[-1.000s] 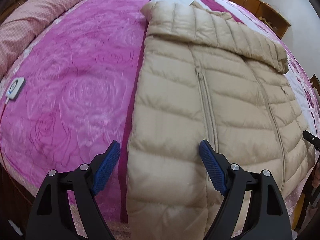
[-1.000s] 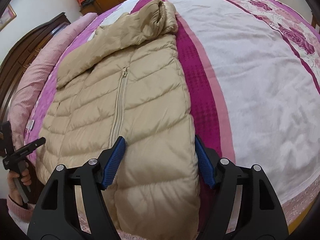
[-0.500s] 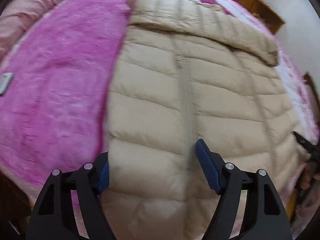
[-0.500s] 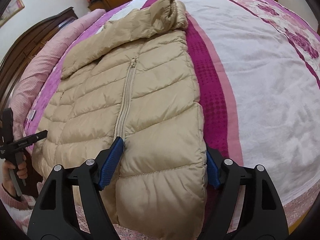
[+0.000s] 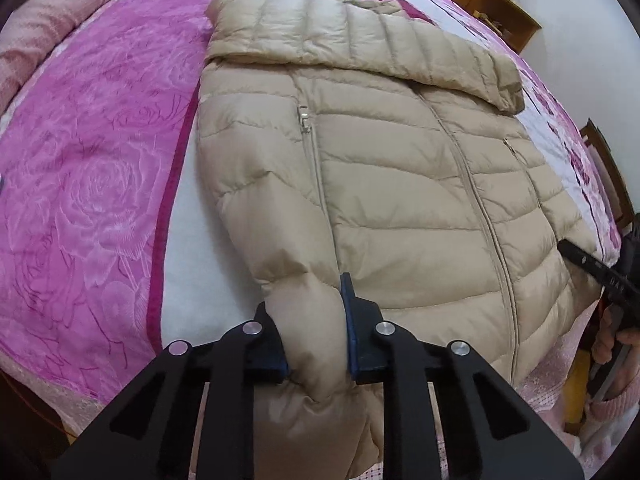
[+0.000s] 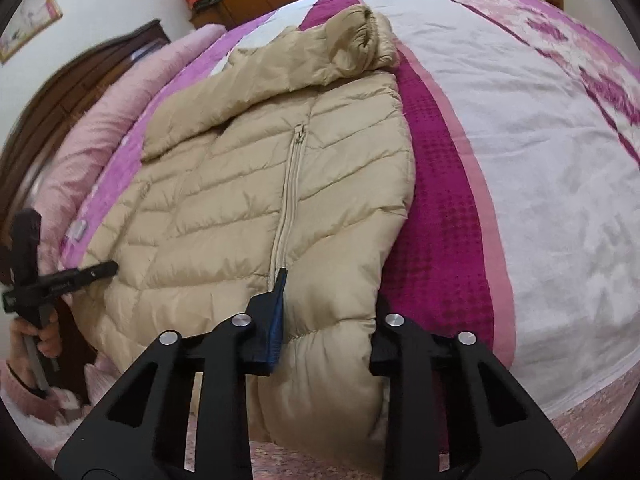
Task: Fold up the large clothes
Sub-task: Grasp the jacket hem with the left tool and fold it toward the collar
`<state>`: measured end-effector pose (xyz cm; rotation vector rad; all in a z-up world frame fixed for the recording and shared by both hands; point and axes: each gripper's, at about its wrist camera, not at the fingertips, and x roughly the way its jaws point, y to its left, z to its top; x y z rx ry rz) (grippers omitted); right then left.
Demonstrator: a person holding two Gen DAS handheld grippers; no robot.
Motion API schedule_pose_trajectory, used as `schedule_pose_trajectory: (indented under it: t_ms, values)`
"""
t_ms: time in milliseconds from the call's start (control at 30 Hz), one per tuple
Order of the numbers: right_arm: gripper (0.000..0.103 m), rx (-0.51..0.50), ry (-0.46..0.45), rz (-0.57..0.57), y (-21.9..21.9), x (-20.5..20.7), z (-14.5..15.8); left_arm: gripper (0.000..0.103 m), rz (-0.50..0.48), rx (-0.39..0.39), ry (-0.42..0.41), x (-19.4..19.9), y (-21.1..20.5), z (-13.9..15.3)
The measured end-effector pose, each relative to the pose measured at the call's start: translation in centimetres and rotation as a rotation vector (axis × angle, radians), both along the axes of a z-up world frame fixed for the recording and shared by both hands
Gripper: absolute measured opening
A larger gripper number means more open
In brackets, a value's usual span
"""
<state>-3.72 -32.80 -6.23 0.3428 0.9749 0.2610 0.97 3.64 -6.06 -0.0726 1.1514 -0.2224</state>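
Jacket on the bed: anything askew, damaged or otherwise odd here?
Nothing stands out. The beige puffer jacket lies flat and zipped on the bed, with one sleeve folded across its top. The left gripper and right gripper have just closed on its hem corners.

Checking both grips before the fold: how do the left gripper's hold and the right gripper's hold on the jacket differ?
The left gripper pinches the jacket hem corner beside the pink rose blanket; the right gripper pinches the corner beside the magenta stripe. Both jaws just closed onto puffy fabric.
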Motion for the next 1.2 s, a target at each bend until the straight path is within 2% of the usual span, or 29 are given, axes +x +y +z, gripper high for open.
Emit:
schedule_pose_trajectory:
  t_ms: [133,367,667,900,1067,1200]
  values:
    - [0.019,0.009,-0.023,-0.002,0.1,-0.3,0.8,0.018,-0.016,0.015,-0.024,-0.4,-0.3,0.9]
    - [0.017,0.063,-0.050,-0.003,-0.3,-1.7,2.6,0.015,-0.024,-0.003,-0.054,-1.6,0.0,3.1]
    - [0.013,0.072,-0.089,0.002,-0.7,-5.0,6.9,0.015,-0.055,-0.073,-0.091,-5.3,0.7,7.1]
    - [0.013,0.090,-0.075,0.012,-0.4,-7.5,9.6,0.015,-0.058,-0.094,-0.037,-7.9,1.7,7.9]
    - [0.013,0.185,-0.064,0.016,-0.8,-9.3,11.5,0.015,-0.034,-0.179,-0.001,-9.9,3.8,8.6]
    - [0.013,0.217,-0.098,0.022,-0.7,-10.1,13.6,0.015,0.007,-0.234,-0.022,-10.9,5.2,10.0]
